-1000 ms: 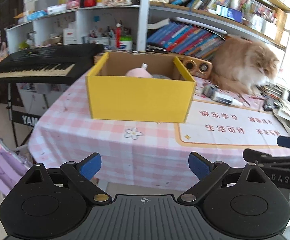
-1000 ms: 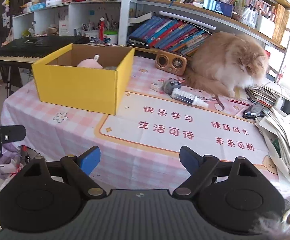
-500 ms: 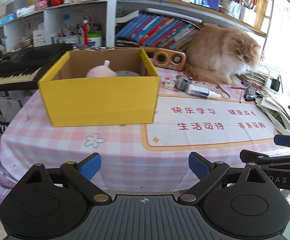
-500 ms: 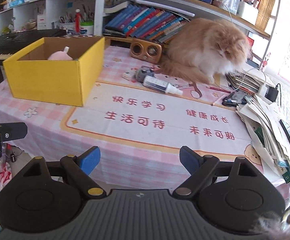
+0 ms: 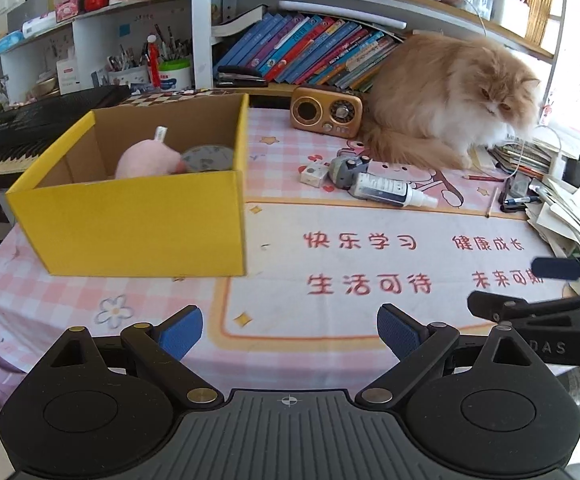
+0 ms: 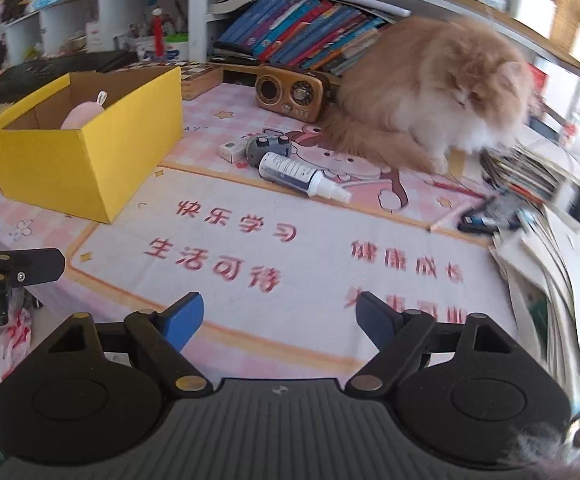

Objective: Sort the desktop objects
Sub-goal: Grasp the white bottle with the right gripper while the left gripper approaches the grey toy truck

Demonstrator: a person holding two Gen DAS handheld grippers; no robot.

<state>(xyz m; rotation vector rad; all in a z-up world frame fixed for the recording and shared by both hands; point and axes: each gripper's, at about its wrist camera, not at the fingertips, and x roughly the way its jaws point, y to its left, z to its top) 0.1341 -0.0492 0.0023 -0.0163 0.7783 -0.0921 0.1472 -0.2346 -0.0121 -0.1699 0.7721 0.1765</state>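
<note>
Nearest you, both grippers hover over the counter's front edge — left gripper jaws wide and empty, right gripper jaws empty, just narrowed slightly. Toward the left edge, the yellow box already holds a pink toy. Beyond, mid-counter, a spray bottle and small clutter remain — sorting is barely begun.

Yellow box: open-topped, upright on the left of the table, holding a pink plush and a grey round item. Spray bottle: white, lying on its side right of the box. Beside it: a grey gadget and small white box.
</note>
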